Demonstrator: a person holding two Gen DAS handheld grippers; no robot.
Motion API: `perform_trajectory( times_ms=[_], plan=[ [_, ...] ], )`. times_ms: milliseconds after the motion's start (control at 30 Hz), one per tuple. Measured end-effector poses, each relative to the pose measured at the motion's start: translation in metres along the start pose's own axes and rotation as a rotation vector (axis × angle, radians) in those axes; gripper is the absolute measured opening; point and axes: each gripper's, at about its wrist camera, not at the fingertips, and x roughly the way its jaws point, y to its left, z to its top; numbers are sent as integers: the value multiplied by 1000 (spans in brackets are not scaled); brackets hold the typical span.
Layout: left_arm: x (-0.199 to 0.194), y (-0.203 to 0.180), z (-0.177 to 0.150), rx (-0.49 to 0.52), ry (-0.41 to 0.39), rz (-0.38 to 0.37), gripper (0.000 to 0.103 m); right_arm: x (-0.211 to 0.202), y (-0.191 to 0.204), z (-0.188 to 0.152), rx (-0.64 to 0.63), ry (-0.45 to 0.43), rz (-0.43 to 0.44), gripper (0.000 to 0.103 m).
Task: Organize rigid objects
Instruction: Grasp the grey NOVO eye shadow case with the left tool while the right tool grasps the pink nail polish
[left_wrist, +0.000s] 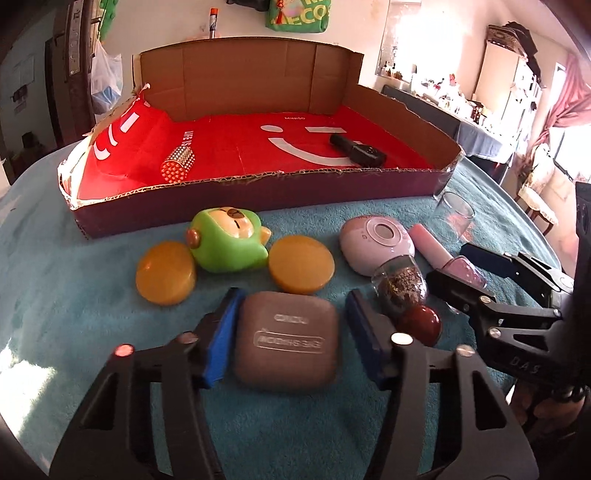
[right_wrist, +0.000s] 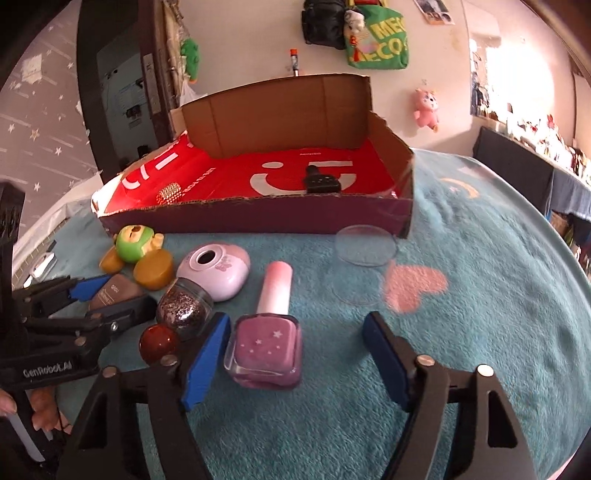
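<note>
A grey square case (left_wrist: 286, 343) lies on the teal blanket between the blue pads of my left gripper (left_wrist: 295, 295), which is shut on its two sides. A pink nail polish bottle (right_wrist: 266, 347) with a pale cap lies between the fingers of my right gripper (right_wrist: 295, 317). Its left pad is close to the bottle and its right pad stands well clear, so it is open. The cardboard box (left_wrist: 258, 188) with a red liner sits behind, holding a black device (left_wrist: 358, 149) and a studded cylinder (left_wrist: 178, 164).
In front of the box lie a green toy (left_wrist: 227, 240), two yellow discs (left_wrist: 165, 272), a pink oval device (left_wrist: 373, 242), a glitter jar (left_wrist: 400, 284) and a red ball (left_wrist: 419, 321). A clear glass (right_wrist: 364, 258) stands near the box's right corner.
</note>
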Motion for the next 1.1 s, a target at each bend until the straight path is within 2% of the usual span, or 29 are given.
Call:
perform_trajectory(
  times_ms=[67, 100, 133, 233, 1100],
  plan=[
    [0, 2, 1, -12, 0, -15, 49, 1, 5, 0, -28, -3, 3, 59],
    [0, 4, 1, -21, -1, -22, 49, 0, 7, -1, -38, -5, 21, 47],
    [-1, 5, 1, -30, -2, -28, 49, -1, 10, -1, -52, -5, 38, 39],
    [-4, 5, 1, -32, -5, -34, 49, -4, 18, -2, -96, -12, 43, 39],
    [-22, 6, 3, -27, -43, -56, 49, -14, 13, 1, -58, -33, 72, 38]
  ],
)
